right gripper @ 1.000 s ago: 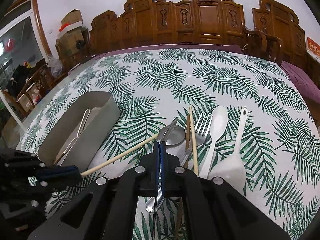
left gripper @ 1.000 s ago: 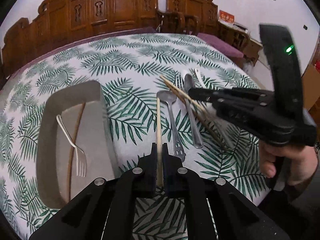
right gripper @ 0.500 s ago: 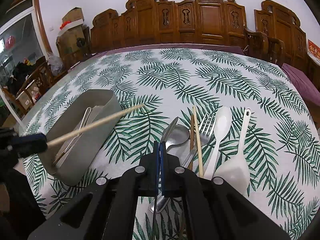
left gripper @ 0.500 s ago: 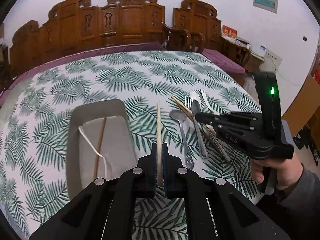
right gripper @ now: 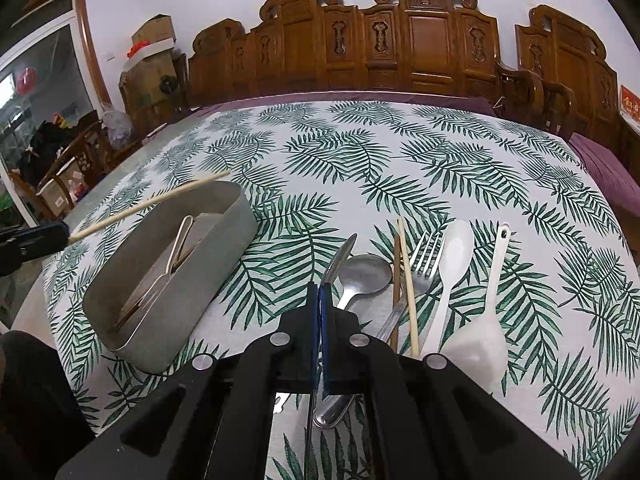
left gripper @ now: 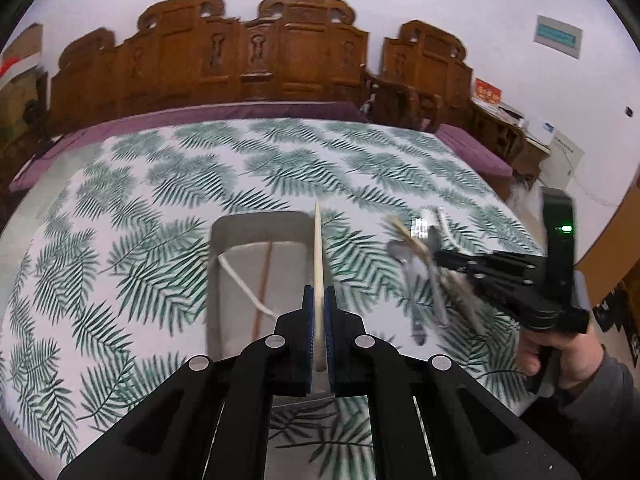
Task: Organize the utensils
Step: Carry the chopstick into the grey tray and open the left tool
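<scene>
- Left gripper (left gripper: 319, 322) — jaws clamped on a pale wooden chopstick (left gripper: 317, 256), which runs forward over the right-hand wall of the grey box (left gripper: 218, 280).
- Right gripper (right gripper: 319, 320) — jaws pinched on a thin steel spoon handle (right gripper: 340, 258), held above the loose row of utensils.
- Grey box — a fork (left gripper: 240, 284) and a darker chopstick (left gripper: 262, 284) lie lengthwise inside.
- Step judged: centre the pale stick over the cavity, align it with the long axis, lower, then release — a tip on the rim would tilt it out.
</scene>
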